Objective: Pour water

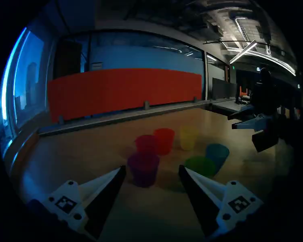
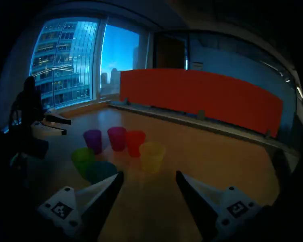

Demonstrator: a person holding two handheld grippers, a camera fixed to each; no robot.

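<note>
Both grippers are hovering above the pale wooden tabletop [image 1: 70,161], holding nothing. Left gripper [image 1: 151,169] fingers are standing wide apart, right gripper [image 2: 149,174] likewise. Translucent purple plastic cup [image 1: 142,165] is sitting nearest the left, translucent yellow plastic cup [image 2: 152,155] nearest the right, both within a tight cluster. Risk: closing on one is likely to be nudging its neighbours and spilling water. Fill levels unreadable.
</note>
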